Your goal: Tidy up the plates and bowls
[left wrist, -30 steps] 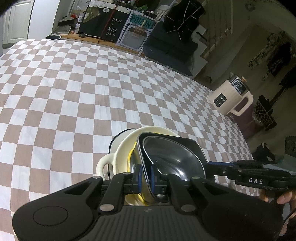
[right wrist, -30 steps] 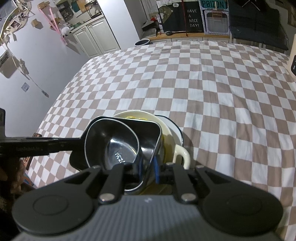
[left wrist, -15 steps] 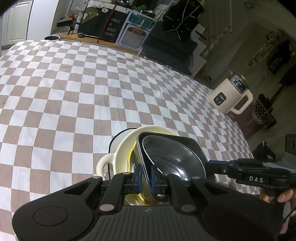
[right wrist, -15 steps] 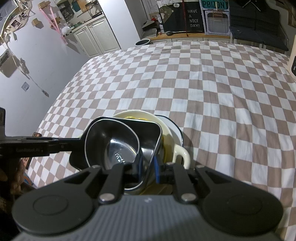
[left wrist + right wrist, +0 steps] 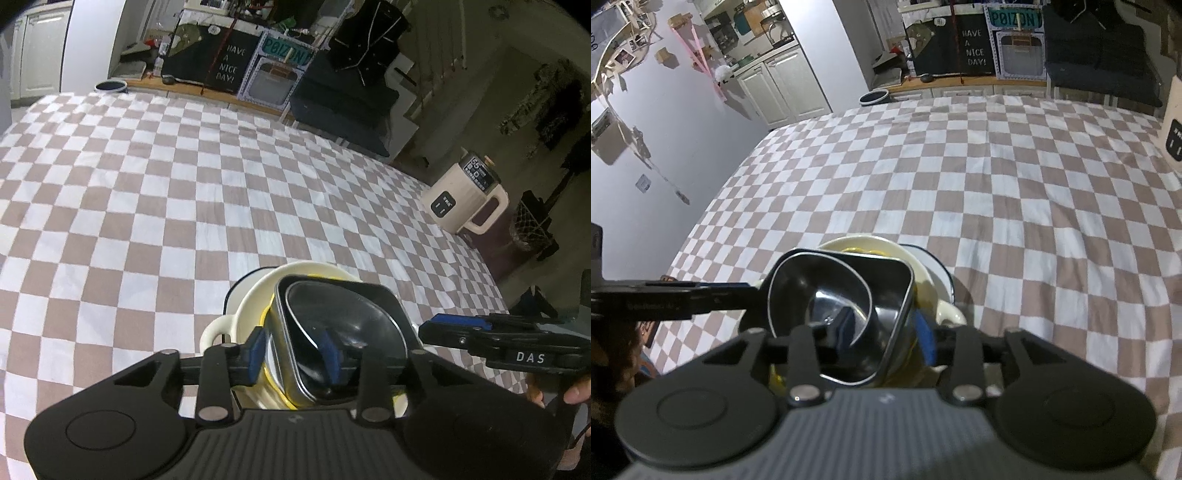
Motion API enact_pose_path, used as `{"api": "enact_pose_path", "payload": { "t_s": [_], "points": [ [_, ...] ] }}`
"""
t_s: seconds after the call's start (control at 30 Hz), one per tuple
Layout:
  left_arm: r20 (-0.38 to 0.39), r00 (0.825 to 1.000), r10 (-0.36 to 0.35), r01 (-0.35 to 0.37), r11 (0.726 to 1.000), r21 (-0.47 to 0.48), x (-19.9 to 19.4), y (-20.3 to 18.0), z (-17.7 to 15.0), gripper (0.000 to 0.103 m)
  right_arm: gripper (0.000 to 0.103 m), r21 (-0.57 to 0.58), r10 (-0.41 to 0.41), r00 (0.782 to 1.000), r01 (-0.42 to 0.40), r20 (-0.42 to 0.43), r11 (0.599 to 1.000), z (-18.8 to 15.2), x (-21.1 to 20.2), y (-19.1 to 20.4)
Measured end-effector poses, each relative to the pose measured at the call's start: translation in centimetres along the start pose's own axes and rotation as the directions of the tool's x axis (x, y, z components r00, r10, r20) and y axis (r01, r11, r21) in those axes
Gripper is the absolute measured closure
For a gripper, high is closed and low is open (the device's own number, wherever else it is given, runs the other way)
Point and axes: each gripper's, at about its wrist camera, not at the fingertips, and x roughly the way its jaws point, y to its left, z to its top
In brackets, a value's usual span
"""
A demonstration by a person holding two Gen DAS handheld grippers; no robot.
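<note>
checkered cloth [image 5: 221, 206] (beige appliance [image 5: 463, 195] beyond)

surface: checkered cloth [image 5: 221, 192] | far: dark sofa [image 5: 340, 107], white cabinets [image 5: 783, 85] | light: dim

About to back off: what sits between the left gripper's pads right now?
The steel tray's near rim, seen in the left wrist view; the left gripper is opening, pads clear of it on both sides.

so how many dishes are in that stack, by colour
Dark metal dishes: 2, a rounded bowl nested in a square dish
Yellow: 1, only its rim shows
Cream: 1, a handled bowl
White with dark rim: 1, a plate at the bottom
Total: 5 visible
</note>
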Motion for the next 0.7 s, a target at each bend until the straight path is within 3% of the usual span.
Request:
{"api": "enact_pose_path", "payload": {
  "t_s": [0.13,0.27,0.4,0.5,0.7],
  "points": [
    [0.037,0.999,0.019,-0.020,1.000,0.013,-1.2,-0.7,0.3,0.051,0.035,0.010,-0.027,0.998,0.027,0.050,1.000,-0.1,-1.3,0.1],
    [0.080,0.996,0.050,-0.052,0.998,0.030,-2.7,-1.8,0.3,0.023,0.022,0.027,-0.089,0.989,0.087,0.118,0.996,-0.3,-3.4,0.4],
    [0.145,0.986,0.081,-0.090,0.995,0.054,-4.7,-3.5,0.4,0.008,0.009,0.034,-0.115,0.975,0.110,0.192,0.993,-0.8,-5.9,0.9],
    [0.220,0.969,0.115,-0.136,0.987,0.081,-6.5,-5.1,0.1,0.001,0.003,0.032,-0.131,0.957,0.127,0.257,0.991,-1.5,-7.9,1.7],
    [0.303,0.938,0.168,-0.209,0.972,0.110,-9.2,-7.3,-1.3,0.000,0.001,0.028,-0.117,0.923,0.115,0.367,0.993,-3.4,-11.1,2.6]
  ]
}}
